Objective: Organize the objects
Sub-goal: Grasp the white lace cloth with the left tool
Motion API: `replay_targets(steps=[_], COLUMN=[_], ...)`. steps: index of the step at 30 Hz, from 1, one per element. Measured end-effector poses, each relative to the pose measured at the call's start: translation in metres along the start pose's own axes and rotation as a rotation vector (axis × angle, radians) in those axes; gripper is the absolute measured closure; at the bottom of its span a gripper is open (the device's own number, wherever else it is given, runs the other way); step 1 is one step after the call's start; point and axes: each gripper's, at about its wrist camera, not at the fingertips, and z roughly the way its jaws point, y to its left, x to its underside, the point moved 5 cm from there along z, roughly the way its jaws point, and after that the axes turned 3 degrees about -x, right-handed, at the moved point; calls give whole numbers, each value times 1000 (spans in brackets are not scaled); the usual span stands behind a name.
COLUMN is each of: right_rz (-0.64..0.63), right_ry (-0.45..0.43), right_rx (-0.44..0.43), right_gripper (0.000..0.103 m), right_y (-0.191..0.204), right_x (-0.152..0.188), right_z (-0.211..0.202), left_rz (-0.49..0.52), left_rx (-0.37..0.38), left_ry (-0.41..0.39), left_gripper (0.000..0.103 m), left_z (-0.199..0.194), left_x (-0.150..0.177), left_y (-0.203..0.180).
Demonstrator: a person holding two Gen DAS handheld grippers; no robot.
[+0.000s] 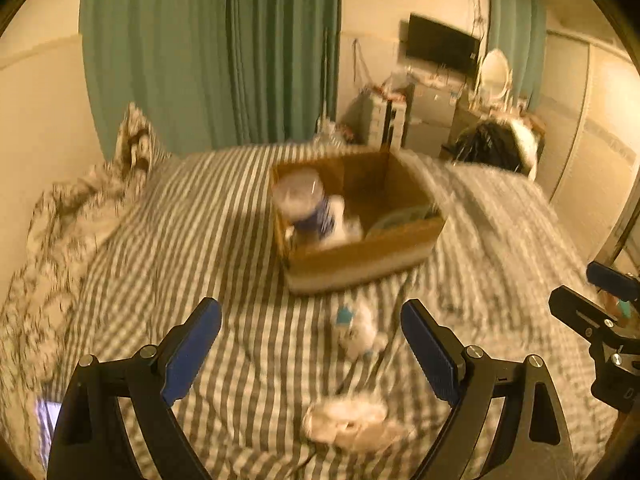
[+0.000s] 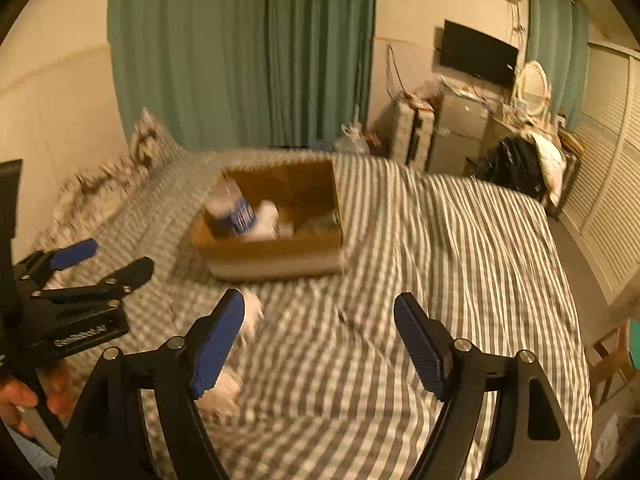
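Note:
A cardboard box stands on the striped bed; it holds a clear bottle with a blue label and other items. It also shows in the right wrist view. A small white bottle lies on the bed between my left gripper's fingers, and a crumpled white item lies nearer. My left gripper is open and empty above them. My right gripper is open and empty over bare sheet, with the white items by its left finger.
Patterned pillows lie at the bed's left. Green curtains hang behind. A TV, drawers and a dresser with a mirror stand at the far right. Louvred wardrobe doors line the right wall.

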Motion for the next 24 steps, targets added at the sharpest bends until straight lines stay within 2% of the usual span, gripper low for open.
replay_targets(steps=[4,8,16,18,20,22,24], right_rz=[-14,6,56,51,41,28,21], right_ry=[61,131,215,228,240,243,239], right_rx=[12,-2,-14,-14,-11,-10,-23], right_gripper=[25,25,25,25,25,25,25], right_y=[0,-2,-7,-5,-2,2,7], right_x=[31,59,76,78,79,79,75], right_z=[32,62,92,95,98,100,101], left_rz=[5,-5,17,25,37,53,56], left_rx=[-15,6,77,123,196,229,224], left_ry=[72,165,309,319,336,326,295], left_gripper=[9,9,10,27,71,86,89], left_z=[28,59,102,105,104,98,91], left_x=[41,79,132,136,138,136,127], left_y=[-2,-6,-25,-30,-38,-42,-38])
